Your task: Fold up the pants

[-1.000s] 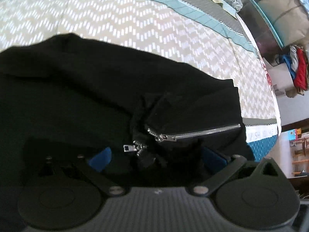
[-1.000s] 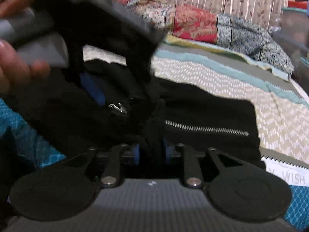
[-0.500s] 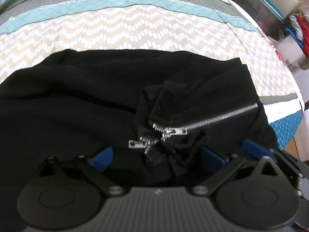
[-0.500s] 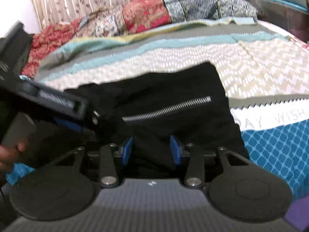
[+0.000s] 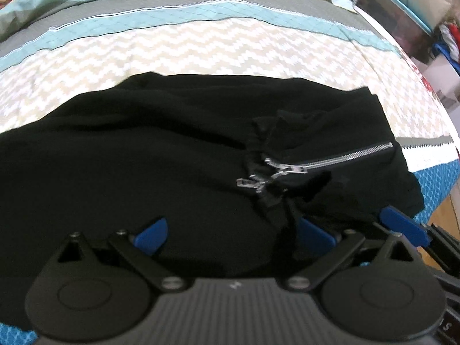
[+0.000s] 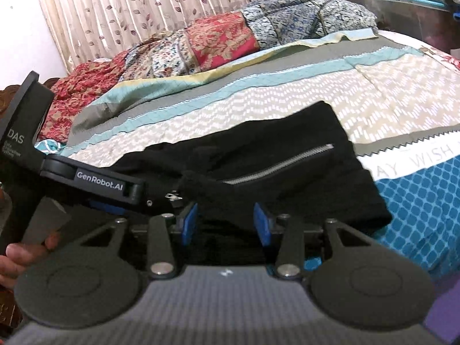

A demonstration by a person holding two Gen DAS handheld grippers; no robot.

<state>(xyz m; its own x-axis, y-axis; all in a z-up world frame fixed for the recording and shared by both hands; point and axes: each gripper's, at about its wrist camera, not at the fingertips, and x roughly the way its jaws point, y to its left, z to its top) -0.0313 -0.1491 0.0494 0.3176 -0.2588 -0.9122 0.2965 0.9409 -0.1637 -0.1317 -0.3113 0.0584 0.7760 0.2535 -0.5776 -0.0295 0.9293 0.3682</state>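
Observation:
Black pants (image 5: pixel 161 155) with silver zippers (image 5: pixel 330 162) lie bunched on the bed; they also show in the right wrist view (image 6: pixel 287 172). My left gripper (image 5: pixel 233 234) is open, its blue pads wide apart over the near edge of the cloth. My right gripper (image 6: pixel 227 224) is open, its blue pads either side of a fold of black cloth, not pinching it. The right gripper's blue finger (image 5: pixel 402 225) shows at the right of the left wrist view. The left gripper's body (image 6: pixel 95 184) shows at the left of the right wrist view.
The bed has a beige zigzag quilt (image 5: pixel 230 46) with teal and grey bands. Patchwork pillows (image 6: pixel 224 40) lie at the head under a curtain. The bed's right edge (image 5: pixel 442 178) drops to the floor, with boxes and clothes (image 5: pixel 431 8) beyond.
My right gripper's pads have opened wider around the cloth fold. The left gripper has pulled back and tilted up, so more of the pants and quilt show.

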